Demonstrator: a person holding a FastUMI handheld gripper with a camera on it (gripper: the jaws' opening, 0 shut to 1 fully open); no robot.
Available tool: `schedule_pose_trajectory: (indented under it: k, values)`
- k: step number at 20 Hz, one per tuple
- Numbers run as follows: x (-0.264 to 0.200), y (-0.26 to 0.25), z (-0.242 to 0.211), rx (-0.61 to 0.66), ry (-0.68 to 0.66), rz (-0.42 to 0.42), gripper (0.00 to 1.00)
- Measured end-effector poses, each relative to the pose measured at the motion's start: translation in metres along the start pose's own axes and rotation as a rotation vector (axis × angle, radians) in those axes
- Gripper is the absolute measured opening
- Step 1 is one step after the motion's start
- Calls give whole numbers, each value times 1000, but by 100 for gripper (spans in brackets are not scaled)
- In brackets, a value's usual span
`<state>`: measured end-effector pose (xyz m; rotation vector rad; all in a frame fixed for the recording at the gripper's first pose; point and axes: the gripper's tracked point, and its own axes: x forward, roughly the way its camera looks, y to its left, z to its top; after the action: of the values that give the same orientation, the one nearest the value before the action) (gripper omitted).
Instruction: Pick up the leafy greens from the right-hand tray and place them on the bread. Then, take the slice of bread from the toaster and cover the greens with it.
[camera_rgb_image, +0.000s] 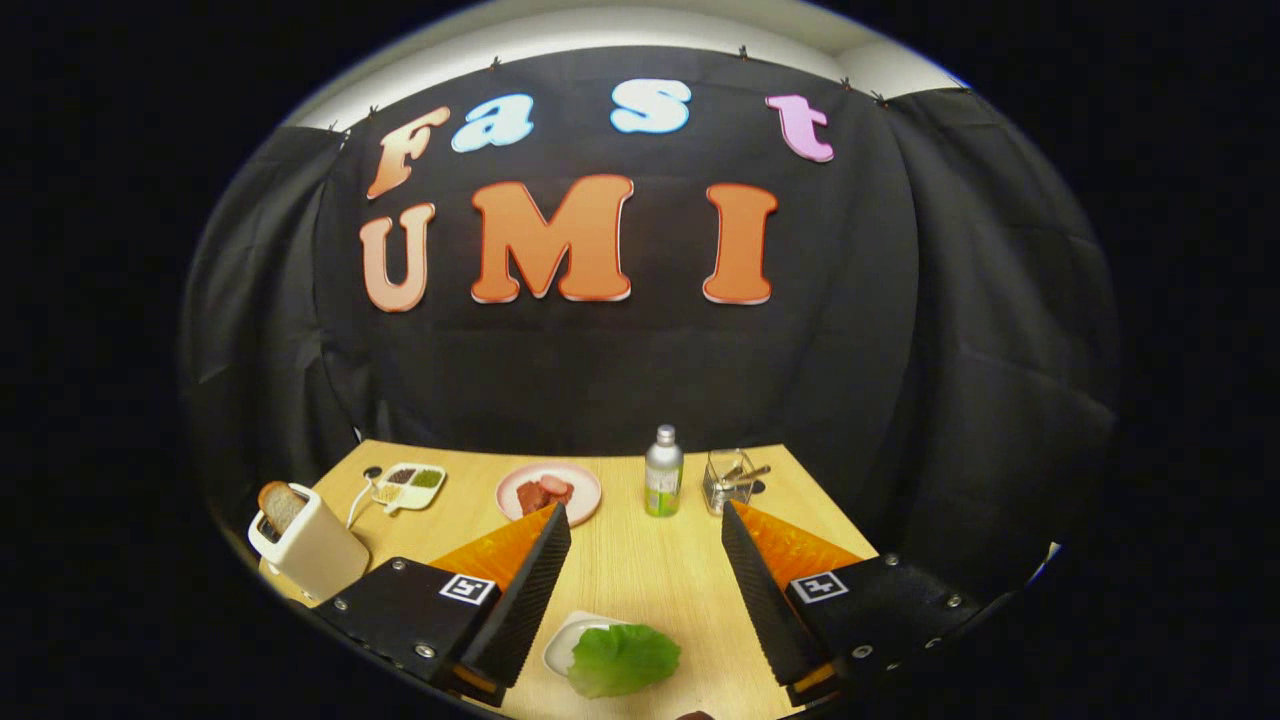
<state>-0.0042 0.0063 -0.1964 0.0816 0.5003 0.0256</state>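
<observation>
My gripper (645, 518) is open, its two black ribbed fingers (535, 590) spread wide above the wooden table (640, 570) with nothing between them. A green lettuce leaf (625, 658) lies partly on a small white tray (562, 643), low between the fingers and close to the left one. A cream toaster (305, 545) stands off to the left of the left finger, with a slice of toasted bread (282, 505) sticking up out of its slot. No bottom bread slice can be made out.
Beyond the fingers sit a pink plate (549, 493) with reddish meat pieces, a grey-and-green bottle (663, 472), a clear holder (728, 481) with utensils, and a white divided dish (408, 483) of condiments. The toaster's cord (360, 500) trails behind it.
</observation>
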Motion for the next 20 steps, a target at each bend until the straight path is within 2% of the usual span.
schedule_pose_trajectory:
  k: [3, 10, 15, 20]
  values:
    - [14, 10, -54, 37, 153, 19, 91]
    - [29, 22, -142, 58, 409, 26, 90]
    - [35, 38, -198, 109, 579, 46, 87]
    - [45, 44, -241, 114, 725, 12, 82]
